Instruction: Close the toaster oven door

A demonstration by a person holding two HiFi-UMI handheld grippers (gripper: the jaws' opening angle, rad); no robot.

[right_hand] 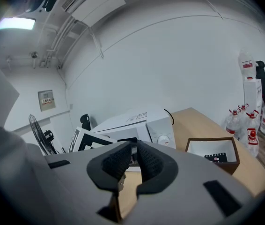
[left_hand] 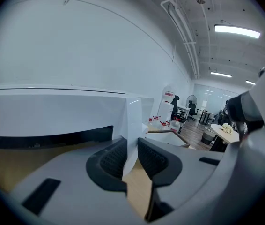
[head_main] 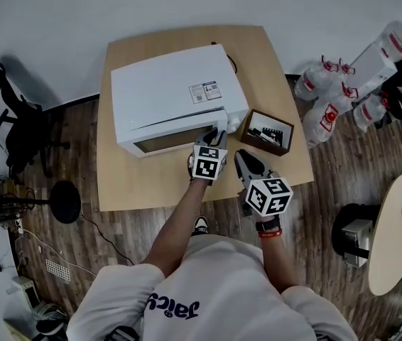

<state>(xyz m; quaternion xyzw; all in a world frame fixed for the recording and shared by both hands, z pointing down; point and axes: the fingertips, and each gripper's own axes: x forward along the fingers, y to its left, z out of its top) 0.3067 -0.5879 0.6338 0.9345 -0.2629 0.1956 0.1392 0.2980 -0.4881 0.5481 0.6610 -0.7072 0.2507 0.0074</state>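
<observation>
Stiff and probably light, the oven door [head_main: 169, 142] should swing from its right edge, where the left gripper [left_hand: 132, 156] is closing its jaws round it; the right gripper [right_hand: 133, 161] waits narrow and empty.

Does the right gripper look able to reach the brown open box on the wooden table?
Probably yes: the right gripper hovers just beside the brown open box, and nothing stands between them.

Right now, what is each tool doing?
Left tool: jaws closing, with a white front edge of the toaster oven between them.
Right tool: jaws slightly apart, nothing between them.
</observation>
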